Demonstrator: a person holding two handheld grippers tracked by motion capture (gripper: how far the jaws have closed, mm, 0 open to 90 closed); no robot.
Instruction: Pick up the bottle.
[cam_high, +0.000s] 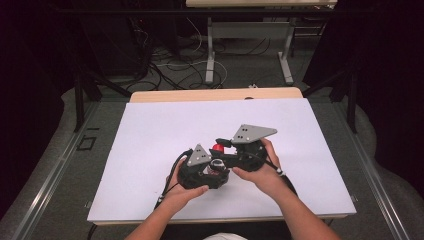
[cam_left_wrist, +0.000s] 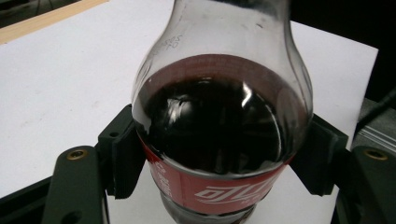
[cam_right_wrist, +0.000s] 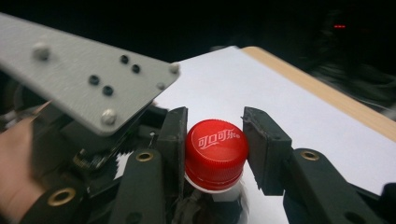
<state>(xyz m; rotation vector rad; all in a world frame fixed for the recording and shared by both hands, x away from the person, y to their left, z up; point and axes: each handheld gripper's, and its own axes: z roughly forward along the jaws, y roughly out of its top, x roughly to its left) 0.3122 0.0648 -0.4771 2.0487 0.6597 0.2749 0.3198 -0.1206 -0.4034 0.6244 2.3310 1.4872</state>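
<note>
Near the tabletop's (cam_high: 150, 125) front edge, the left gripper (cam_left_wrist: 219, 154) is clamping the upright cola bottle (cam_left_wrist: 219, 135) by its body, while the right gripper's (cam_right_wrist: 215, 140) jaws are closing on its red cap (cam_right_wrist: 215, 151) directly above.

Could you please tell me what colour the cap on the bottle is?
The cap is red with white lettering on top, clearest in the right gripper view.

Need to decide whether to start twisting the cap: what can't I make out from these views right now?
- Clear plastic cola bottle: its base is cut off by the bottom edge of the left gripper view; in the high view the grippers cover its body.
- Red screw cap: the right gripper has its left pad against it; contact at the right pad is unclear.
- Whether the seal ring is broken: too small.
</note>
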